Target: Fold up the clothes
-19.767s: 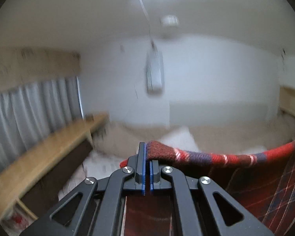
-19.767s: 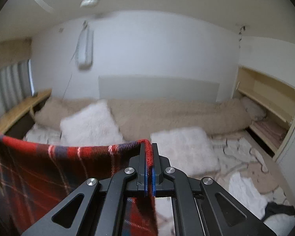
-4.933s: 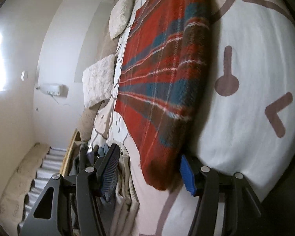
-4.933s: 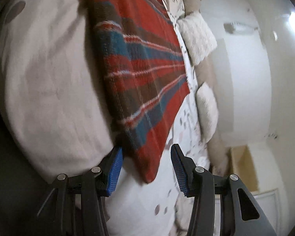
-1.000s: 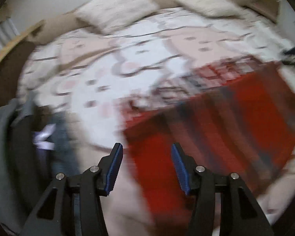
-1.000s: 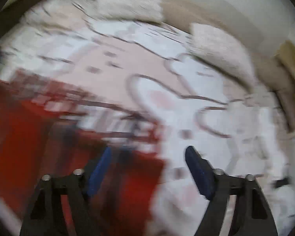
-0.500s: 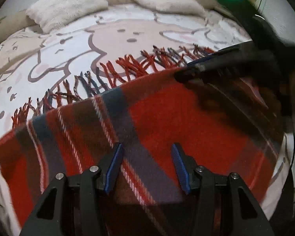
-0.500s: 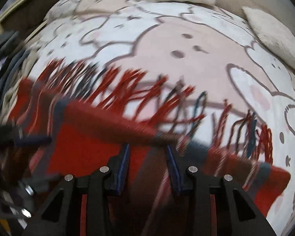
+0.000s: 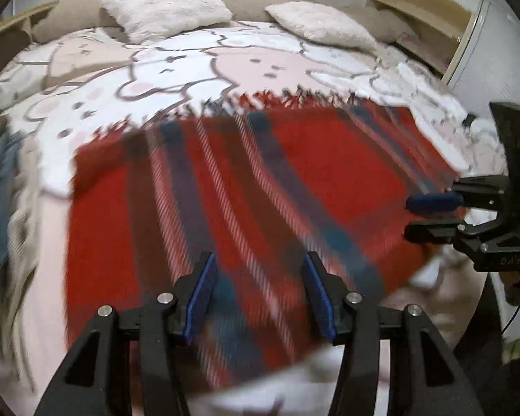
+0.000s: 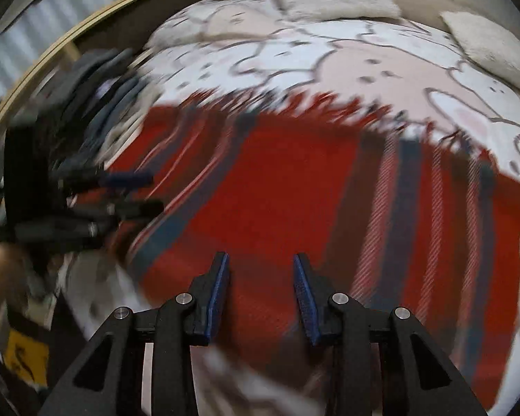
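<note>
While blur softens the view, the plaid blanket (image 9: 246, 187) seemingly lies flat beneath both wide, empty claws (image 9: 258, 294) (image 10: 260, 289).

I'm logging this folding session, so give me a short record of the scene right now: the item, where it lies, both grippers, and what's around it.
item: red plaid blanket, fringed far edge
position: spread flat on the cartoon-print bedspread
left gripper: open, above the blanket's near edge, holding nothing
right gripper: open, above the near edge, holding nothing
surroundings: two fluffy white pillows at the head; dark clothes pile beside the blanket
image quality: motion-blurred
</note>
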Available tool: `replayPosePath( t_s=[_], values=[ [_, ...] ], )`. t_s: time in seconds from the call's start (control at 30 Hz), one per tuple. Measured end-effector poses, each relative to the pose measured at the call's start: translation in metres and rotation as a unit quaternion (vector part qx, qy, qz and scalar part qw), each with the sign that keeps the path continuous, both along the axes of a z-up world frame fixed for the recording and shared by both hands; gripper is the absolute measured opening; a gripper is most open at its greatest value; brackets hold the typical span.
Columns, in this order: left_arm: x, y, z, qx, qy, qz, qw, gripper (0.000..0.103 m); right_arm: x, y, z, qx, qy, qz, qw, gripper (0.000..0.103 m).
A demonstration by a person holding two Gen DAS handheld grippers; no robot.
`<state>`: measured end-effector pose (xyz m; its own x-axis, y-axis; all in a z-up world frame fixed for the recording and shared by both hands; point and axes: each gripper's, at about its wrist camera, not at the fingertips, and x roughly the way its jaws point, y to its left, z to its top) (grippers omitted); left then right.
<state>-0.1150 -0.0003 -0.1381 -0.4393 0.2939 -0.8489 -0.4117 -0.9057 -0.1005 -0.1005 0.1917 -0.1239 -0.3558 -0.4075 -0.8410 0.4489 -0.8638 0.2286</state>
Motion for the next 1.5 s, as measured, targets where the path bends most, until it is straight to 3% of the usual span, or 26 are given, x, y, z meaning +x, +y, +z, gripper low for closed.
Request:
replayPosePath(
  t_s=[0.07, 0.17, 0.27, 0.4, 0.5, 0.6, 0.7, 0.8, 0.9, 1.0, 1.17, 1.27, 1.37, 1.47, 1.5],
  values=[
    [0.014, -0.005, -0.01, -0.048, 0.0, 0.012, 0.9988, 0.052, 0.015, -0.012, -0.006, 0.005, 0.015, 0.008, 1.0, 0.039],
    [0.02, -0.026, -0.017, -0.057, 0.007, 0.034, 0.9978, 0.055, 0.024, -0.013, -0.021, 0.032, 0.035, 0.004, 0.999, 0.038],
    [0.022, -0.037, -0.018, -0.066, 0.019, 0.041, 0.9968, 0.055, 0.032, 0.018, -0.023, 0.04, 0.05, -0.02, 0.998, 0.039],
    [0.024, -0.047, -0.017, -0.079, 0.038, 0.044, 0.9952, 0.055, 0.038, 0.087, -0.02, 0.058, 0.04, -0.108, 0.992, 0.039],
    [0.025, -0.054, -0.016, -0.088, 0.052, 0.047, 0.9937, 0.055, 0.038, 0.147, -0.022, 0.053, 0.023, -0.193, 0.98, 0.039],
    [0.03, -0.054, -0.006, -0.091, 0.073, 0.057, 0.9915, 0.055, 0.047, 0.192, -0.014, 0.024, 0.005, -0.284, 0.958, 0.039],
    [0.044, -0.036, 0.011, -0.088, 0.112, 0.04, 0.989, 0.055, 0.066, 0.217, -0.01, -0.096, -0.028, -0.345, 0.933, 0.04],
    [0.062, 0.003, 0.026, -0.085, 0.156, -0.006, 0.984, 0.055, 0.085, 0.223, -0.017, -0.198, -0.063, -0.381, 0.901, 0.074],
    [0.077, 0.051, 0.036, -0.059, 0.184, -0.055, 0.9795, 0.056, 0.098, 0.217, -0.027, -0.26, -0.092, -0.403, 0.873, 0.074],
    [0.085, 0.102, 0.037, -0.024, 0.203, -0.09, 0.9748, 0.056, 0.105, 0.215, -0.044, -0.332, -0.13, -0.421, 0.834, 0.074],
    [0.082, 0.174, 0.033, 0.033, 0.206, -0.136, 0.9685, 0.056, 0.092, 0.231, -0.06, -0.37, -0.152, -0.457, 0.794, 0.074],
    [0.084, 0.212, 0.025, 0.043, 0.198, -0.184, 0.9618, 0.056, 0.082, 0.238, -0.054, -0.363, -0.148, -0.457, 0.798, 0.074],
    [0.088, 0.239, 0.014, 0.023, 0.198, -0.22, 0.9548, 0.056, 0.072, 0.246, -0.055, -0.357, -0.146, -0.454, 0.803, 0.07],
    [0.089, 0.251, 0.002, 0.002, 0.194, -0.241, 0.9508, 0.056, 0.064, 0.253, -0.061, -0.361, -0.159, -0.446, 0.804, 0.043],
    [0.091, 0.254, 0.0, -0.005, 0.198, -0.244, 0.9492, 0.056, 0.062, 0.255, -0.063, -0.363, -0.163, -0.44, 0.805, 0.028]
  ],
)
